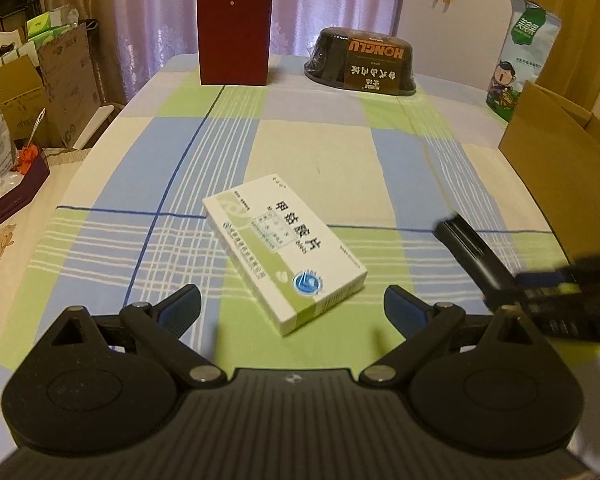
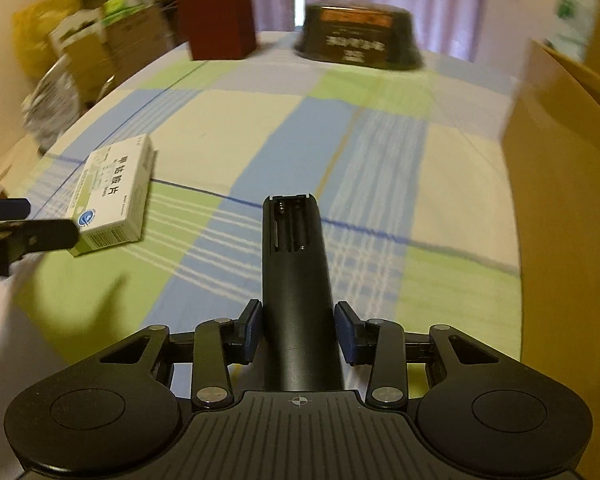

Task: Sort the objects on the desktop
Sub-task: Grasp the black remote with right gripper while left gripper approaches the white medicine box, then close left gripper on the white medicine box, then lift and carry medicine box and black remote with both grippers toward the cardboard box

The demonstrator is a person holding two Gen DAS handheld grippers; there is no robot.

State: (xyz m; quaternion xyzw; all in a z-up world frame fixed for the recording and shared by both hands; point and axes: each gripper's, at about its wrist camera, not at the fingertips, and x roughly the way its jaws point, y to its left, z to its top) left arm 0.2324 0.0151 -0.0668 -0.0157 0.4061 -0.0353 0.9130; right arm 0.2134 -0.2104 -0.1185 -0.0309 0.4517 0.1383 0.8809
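A white and green medicine box lies flat on the checked tablecloth. My left gripper hovers open just in front of it, with the box's near corner between the blue pads. My right gripper is shut on a black remote control, which points forward above the cloth with its empty battery bay facing up. In the left wrist view the remote and the blurred right gripper come in from the right. In the right wrist view the medicine box sits at the left beside my left gripper.
An open cardboard box stands at the table's right edge. At the far end are a dark red box, a black wrapped bowl and a green and white bag. Cartons and clutter lie beyond the left edge.
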